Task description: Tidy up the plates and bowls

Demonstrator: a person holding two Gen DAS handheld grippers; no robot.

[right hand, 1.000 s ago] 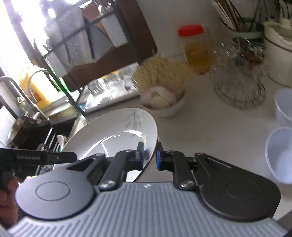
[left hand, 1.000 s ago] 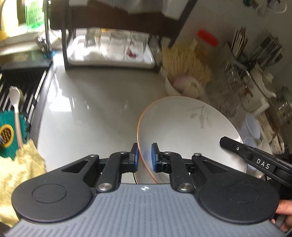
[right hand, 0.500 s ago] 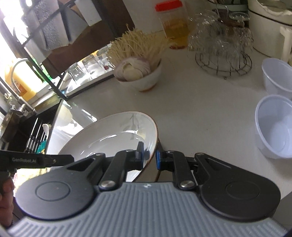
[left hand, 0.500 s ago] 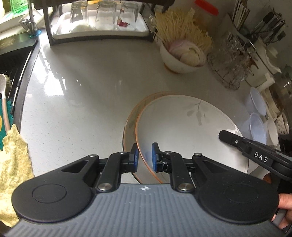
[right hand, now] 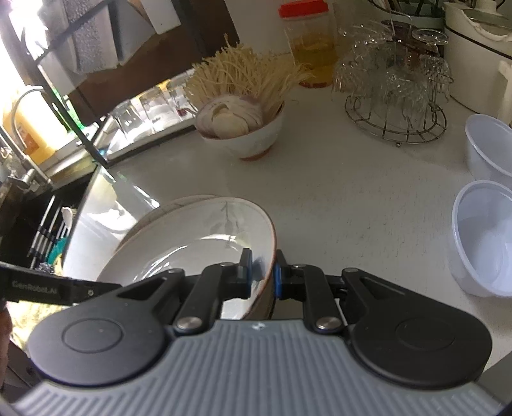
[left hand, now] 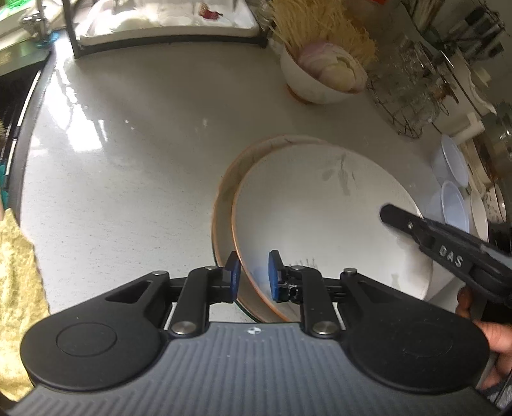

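Observation:
A white plate [left hand: 320,204] with a brown rim and a grey leaf print lies on top of a second similar plate [left hand: 230,179] on the pale counter. My left gripper [left hand: 252,272] straddles the top plate's near-left rim, its jaws slightly parted. My right gripper [right hand: 260,272] straddles the opposite rim of the same plate [right hand: 192,243], its jaws also a little apart. The lower plate's edge [right hand: 179,203] peeks out behind it. The right gripper's body also shows in the left wrist view [left hand: 448,252].
A white bowl of noodles and onion slices [right hand: 243,124] stands behind the plates. A wire rack of glasses [right hand: 396,92] and two plastic bowls [right hand: 486,233] are to the right. A tray of glasses [left hand: 166,19], the sink and a yellow cloth [left hand: 16,281] lie left.
Both grippers have lowered the top plate onto the second plate on the counter. Their jaws have widened a little around its rim.

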